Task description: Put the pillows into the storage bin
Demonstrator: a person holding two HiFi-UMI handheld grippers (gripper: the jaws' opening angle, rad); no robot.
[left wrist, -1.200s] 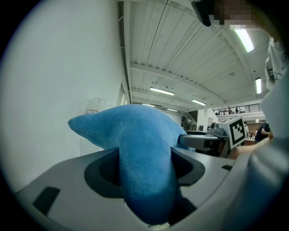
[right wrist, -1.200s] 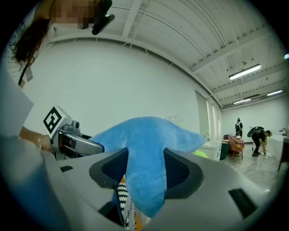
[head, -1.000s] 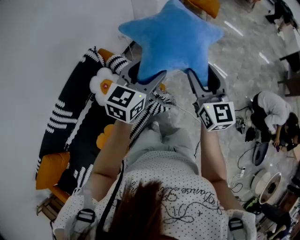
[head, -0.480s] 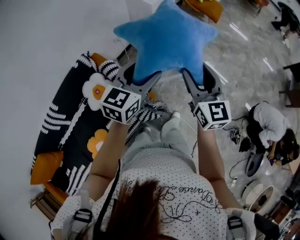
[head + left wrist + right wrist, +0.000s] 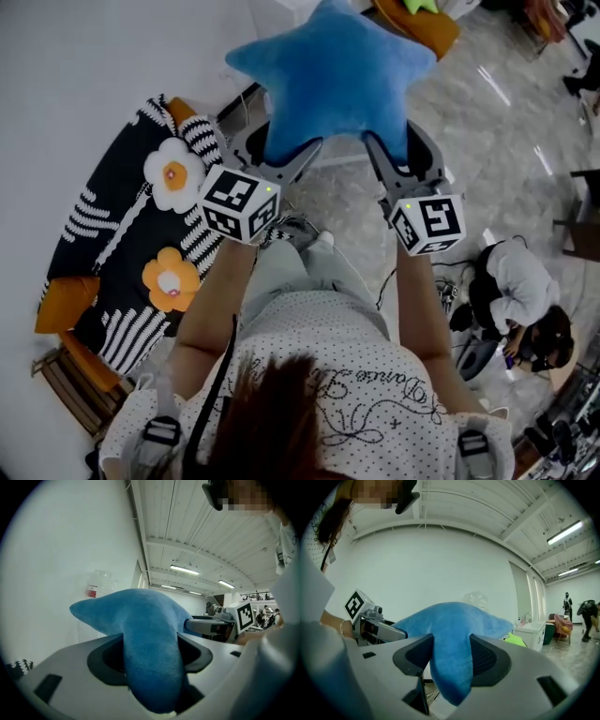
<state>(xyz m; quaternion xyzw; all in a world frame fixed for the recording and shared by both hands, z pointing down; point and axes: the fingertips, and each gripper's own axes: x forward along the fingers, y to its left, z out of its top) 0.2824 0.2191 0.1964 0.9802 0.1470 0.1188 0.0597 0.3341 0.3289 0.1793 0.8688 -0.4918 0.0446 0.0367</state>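
Left gripper (image 5: 284, 157) and right gripper (image 5: 397, 156) each remain clenched on a lower arm of the raised star pillow (image 5: 328, 75); the rug (image 5: 103, 234) has shifted left below, indicating the carry toward the bin is in progress.

on my feed i see a white short-sleeved shirt (image 5: 337, 361) with dark dots and looping script, pale grey trousers (image 5: 292, 272) and a black strap (image 5: 223, 370) over the chest. the left gripper (image 5: 275, 150) and right gripper (image 5: 401, 150) are grey, black-padded, each with a black-and-white marker cube (image 5: 239, 203).
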